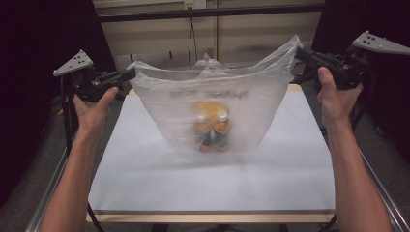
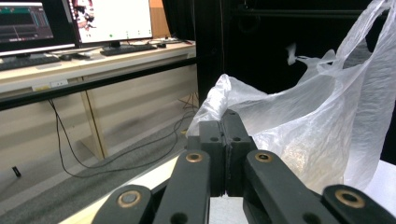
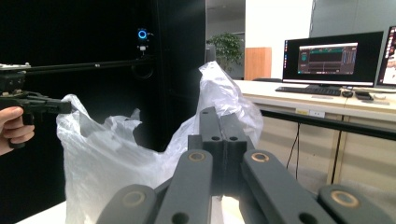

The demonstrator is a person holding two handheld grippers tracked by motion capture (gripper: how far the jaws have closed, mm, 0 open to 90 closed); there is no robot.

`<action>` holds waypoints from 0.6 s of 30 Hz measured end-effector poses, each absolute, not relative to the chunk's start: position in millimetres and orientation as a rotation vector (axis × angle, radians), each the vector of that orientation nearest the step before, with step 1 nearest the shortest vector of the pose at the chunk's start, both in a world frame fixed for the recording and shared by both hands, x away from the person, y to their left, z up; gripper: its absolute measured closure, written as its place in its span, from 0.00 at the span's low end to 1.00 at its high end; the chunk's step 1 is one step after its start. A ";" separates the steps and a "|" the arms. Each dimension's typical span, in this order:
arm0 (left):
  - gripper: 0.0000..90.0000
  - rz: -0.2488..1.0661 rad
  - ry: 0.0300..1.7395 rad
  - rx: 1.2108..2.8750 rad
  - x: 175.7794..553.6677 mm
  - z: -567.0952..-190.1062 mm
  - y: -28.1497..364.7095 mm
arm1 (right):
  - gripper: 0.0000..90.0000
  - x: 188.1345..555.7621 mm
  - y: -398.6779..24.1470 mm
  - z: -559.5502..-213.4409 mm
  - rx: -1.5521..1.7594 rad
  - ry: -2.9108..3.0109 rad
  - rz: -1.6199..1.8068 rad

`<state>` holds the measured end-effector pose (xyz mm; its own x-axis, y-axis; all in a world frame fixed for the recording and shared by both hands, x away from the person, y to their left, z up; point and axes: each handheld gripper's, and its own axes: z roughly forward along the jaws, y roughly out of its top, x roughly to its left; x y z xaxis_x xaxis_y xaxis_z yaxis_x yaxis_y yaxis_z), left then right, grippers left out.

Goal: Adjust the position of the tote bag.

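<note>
- High view: both forearms are seen rising from the bottom edge, spread wide apart, each hand wrapped around a gripper handle at mid-height of the frame.
- The left gripper [image 1: 129, 73] is held level at the left of the frame, its jaws pointing toward the centre; the right gripper [image 1: 299, 52] is held slightly higher at the upper right, its jaws also pointing inward.
- A translucent plastic bag [image 1: 217, 108] is stretched between the two grippers in the middle of the frame, its mouth pulled open and its bottom resting on the white table [image 1: 145, 174].
- An orange item [image 1: 212, 126] is seen blurred through the bag wall, low in the bag at the frame's centre; what it is cannot be told.
- Left gripper view: the left gripper's jaws are pressed fully together on the bag's edge [image 2: 229, 100], which bunches up just above the jaw tips; the bag's wall fills the right of the frame.
- Right gripper view: the right gripper's jaws are likewise closed tight on the bag's rim [image 3: 219, 88], which rises behind the tips at centre.
- At the left edge of that view the other hand [image 3: 14, 128] and its gripper are seen clamping the bag's far corner, a detail given from the side rather than from above.
- Monitors [image 3: 331, 58] on a desk are visible in both gripper views, not from above.
</note>
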<state>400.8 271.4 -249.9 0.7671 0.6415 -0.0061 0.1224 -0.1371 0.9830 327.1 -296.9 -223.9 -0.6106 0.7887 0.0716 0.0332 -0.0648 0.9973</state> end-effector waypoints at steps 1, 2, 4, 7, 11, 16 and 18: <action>1.00 0.494 0.619 1.673 401.0 -251.3 270.7 | 1.00 326.7 -298.2 -226.7 0.888 1.660 1.722; 1.00 0.490 0.616 1.687 401.6 -253.7 270.6 | 1.00 326.1 -298.6 -228.9 0.894 1.668 1.718; 1.00 0.486 0.615 1.702 402.3 -257.2 268.6 | 1.00 324.1 -300.0 -235.6 0.893 1.686 1.708; 1.00 0.488 0.601 1.737 399.7 -261.9 262.4 | 1.00 319.1 -299.5 -242.0 0.884 1.709 1.695; 1.00 0.477 0.592 1.767 397.6 -273.0 256.7 | 1.00 313.7 -300.3 -253.6 0.892 1.748 1.650; 1.00 0.489 0.602 1.812 397.7 -283.4 255.8 | 1.00 313.7 -304.2 -264.6 0.915 1.796 1.595; 1.00 0.491 0.602 1.816 396.9 -285.3 256.0 | 1.00 313.4 -305.5 -266.9 0.920 1.802 1.583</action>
<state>396.9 256.0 -285.3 0.7845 0.6190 0.0384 0.1615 -0.2637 0.9510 313.4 -305.5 -266.9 -0.6041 0.7965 0.0262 0.1286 0.0650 0.9896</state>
